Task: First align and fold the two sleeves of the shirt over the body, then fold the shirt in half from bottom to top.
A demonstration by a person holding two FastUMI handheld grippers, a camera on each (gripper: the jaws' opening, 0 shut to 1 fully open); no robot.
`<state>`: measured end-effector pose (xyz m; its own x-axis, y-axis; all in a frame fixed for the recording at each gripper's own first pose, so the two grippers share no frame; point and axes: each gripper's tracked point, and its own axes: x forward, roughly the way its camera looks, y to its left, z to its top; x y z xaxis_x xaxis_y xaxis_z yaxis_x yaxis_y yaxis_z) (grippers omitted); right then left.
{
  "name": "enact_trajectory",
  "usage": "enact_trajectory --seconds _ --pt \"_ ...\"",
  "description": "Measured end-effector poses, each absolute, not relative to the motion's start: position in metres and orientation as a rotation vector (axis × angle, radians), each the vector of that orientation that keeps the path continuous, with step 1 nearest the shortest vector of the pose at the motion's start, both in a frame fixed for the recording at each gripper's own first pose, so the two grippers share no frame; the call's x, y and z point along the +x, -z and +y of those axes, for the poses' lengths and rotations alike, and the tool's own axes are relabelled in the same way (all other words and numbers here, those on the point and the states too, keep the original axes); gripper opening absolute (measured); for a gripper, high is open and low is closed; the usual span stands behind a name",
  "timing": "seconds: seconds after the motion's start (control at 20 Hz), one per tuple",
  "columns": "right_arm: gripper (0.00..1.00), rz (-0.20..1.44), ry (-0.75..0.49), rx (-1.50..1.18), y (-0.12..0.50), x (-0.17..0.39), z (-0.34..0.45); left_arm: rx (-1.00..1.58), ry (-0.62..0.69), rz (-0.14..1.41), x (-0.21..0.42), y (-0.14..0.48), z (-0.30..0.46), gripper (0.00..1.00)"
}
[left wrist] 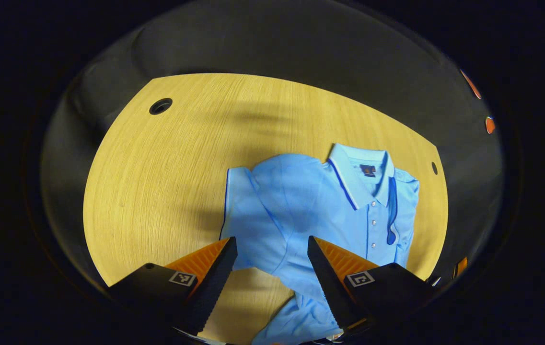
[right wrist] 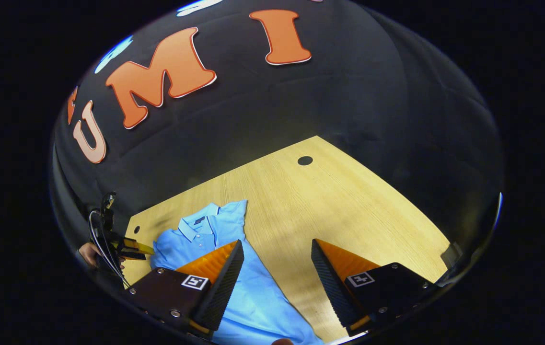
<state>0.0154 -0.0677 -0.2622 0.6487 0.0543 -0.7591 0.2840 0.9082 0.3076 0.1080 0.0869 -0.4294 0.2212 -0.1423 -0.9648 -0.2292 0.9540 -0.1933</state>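
A light blue polo shirt (left wrist: 301, 201) lies face up on the wooden table (left wrist: 157, 182), collar (left wrist: 365, 175) toward the far right in the left gripper view. One sleeve (left wrist: 239, 201) lies out flat on the left, and the other (left wrist: 399, 211) is folded in over the placket. My left gripper (left wrist: 271, 239) hangs open above the shirt's lower body, holding nothing. In the right gripper view the shirt (right wrist: 260, 292) runs from the collar (right wrist: 195, 225) down under my open right gripper (right wrist: 277, 242), which is empty. The left gripper (right wrist: 131, 248) and a hand (right wrist: 90, 254) sit at the far left.
The table has round cable holes (left wrist: 160, 106) (right wrist: 305, 160) near its corners. Bare wood spreads left of the shirt in the left gripper view and right of it in the right gripper view. The black booth wall (right wrist: 349, 96) stands behind the table.
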Motion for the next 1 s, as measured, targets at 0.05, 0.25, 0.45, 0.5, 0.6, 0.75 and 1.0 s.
enact_trajectory --seconds 0.05,0.25,0.45,0.5,0.6,0.75,1.0 --pt "0.90 0.853 0.133 0.418 0.261 0.013 -0.067 -0.310 -0.073 1.364 0.112 0.436 0.091 0.99" --pt "0.90 0.832 0.106 0.373 0.255 0.008 -0.063 -0.217 -0.122 1.414 0.114 0.457 0.115 0.98" --pt "0.91 0.815 0.107 0.343 0.244 0.003 -0.066 -0.209 -0.133 1.448 0.112 0.472 0.116 0.98" --pt "0.91 0.810 0.110 0.343 0.241 0.003 -0.067 -0.216 -0.131 1.455 0.111 0.476 0.115 0.98" --pt "0.91 0.797 0.128 0.340 0.238 0.001 -0.073 -0.217 -0.121 1.463 0.109 0.482 0.115 0.99" --pt "0.91 0.794 0.150 0.357 0.236 -0.006 -0.077 -0.210 -0.094 1.459 0.113 0.481 0.112 0.78" --pt "0.91 0.788 0.175 0.376 0.231 -0.016 -0.079 -0.267 -0.034 1.488 0.106 0.473 0.089 0.13"
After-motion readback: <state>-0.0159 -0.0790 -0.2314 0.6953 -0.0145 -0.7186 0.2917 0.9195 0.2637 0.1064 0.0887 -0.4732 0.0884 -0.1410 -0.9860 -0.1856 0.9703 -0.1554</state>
